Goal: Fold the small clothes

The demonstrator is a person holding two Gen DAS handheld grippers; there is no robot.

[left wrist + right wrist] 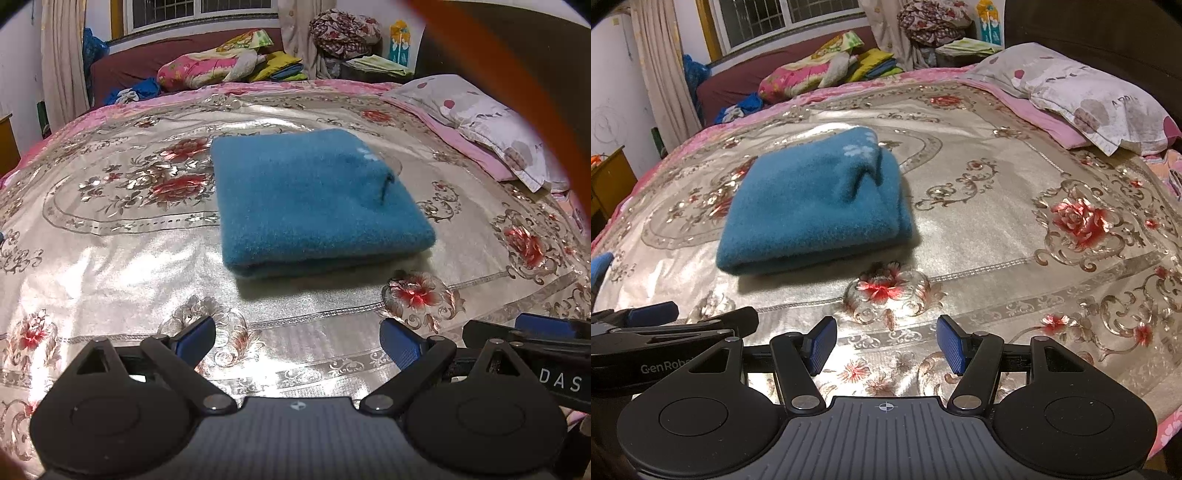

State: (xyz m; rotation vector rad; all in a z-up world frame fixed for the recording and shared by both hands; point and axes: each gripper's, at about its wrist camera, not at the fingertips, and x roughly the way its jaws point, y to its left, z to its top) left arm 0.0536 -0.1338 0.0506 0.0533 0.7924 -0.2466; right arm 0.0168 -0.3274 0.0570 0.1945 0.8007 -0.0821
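A teal fleece garment [317, 199] lies folded into a thick rectangle on the flowered bedspread [110, 266], with a white paw print near its far corner. It also shows in the right wrist view [816, 206], to the left of centre. My left gripper [297, 341] is open and empty, held above the bedspread in front of the garment and apart from it. My right gripper [886, 347] is open and empty too, in front of and to the right of the garment. Each gripper shows at the edge of the other's view.
A spotted pillow [1100, 99] on a pink sheet lies at the bed's right side. Behind the bed a dark red sofa [147, 62] holds piled bedding and clothes. A wooden cabinet [609, 177] stands at the left. An orange blur [498, 74] crosses the left view's upper right.
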